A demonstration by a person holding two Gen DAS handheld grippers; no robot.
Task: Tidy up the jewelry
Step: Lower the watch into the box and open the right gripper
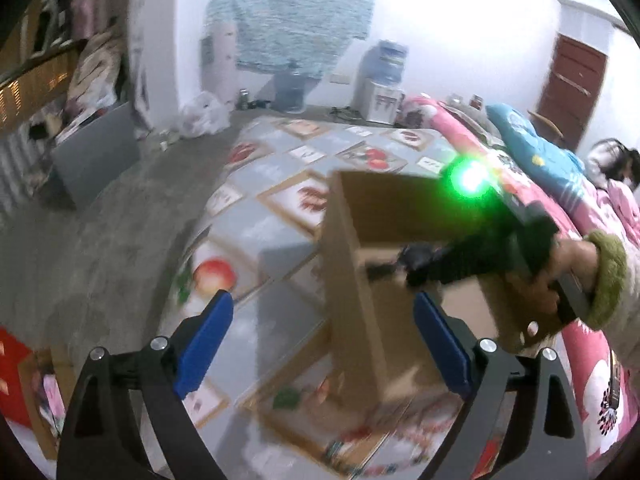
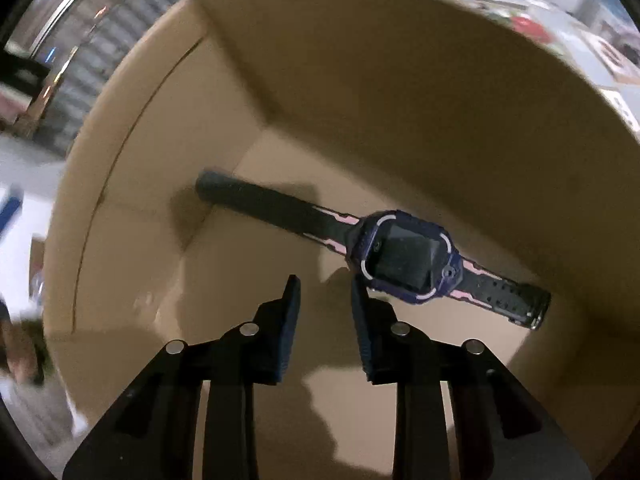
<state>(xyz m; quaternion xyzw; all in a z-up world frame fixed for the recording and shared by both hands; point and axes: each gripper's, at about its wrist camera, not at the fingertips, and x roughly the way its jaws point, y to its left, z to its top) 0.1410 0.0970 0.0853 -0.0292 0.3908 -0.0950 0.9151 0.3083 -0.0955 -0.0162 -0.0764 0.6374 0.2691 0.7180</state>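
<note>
An open cardboard box (image 1: 352, 280) stands on the patterned bed cover. My left gripper (image 1: 326, 332) is open wide just in front of the box's near corner, its blue pads (image 1: 208, 340) touching nothing. In the left wrist view my right gripper (image 1: 424, 266) reaches down into the box, held by a hand (image 1: 560, 276) in a green cuff. Seen from the right wrist, a dark blue smartwatch (image 2: 404, 258) with pink strap lines lies flat on the box floor (image 2: 240, 280). My right gripper (image 2: 325, 282) hovers just short of the watch, jaws partly apart with nothing between them.
The bed cover (image 1: 272, 216) shows fruit pictures. A pink quilt (image 1: 460, 128) and blue pillow (image 1: 524, 136) lie along its right side, where a person (image 1: 612, 160) rests. Grey floor (image 1: 100, 248) lies to the left, with a water dispenser (image 1: 380, 88) by the far wall.
</note>
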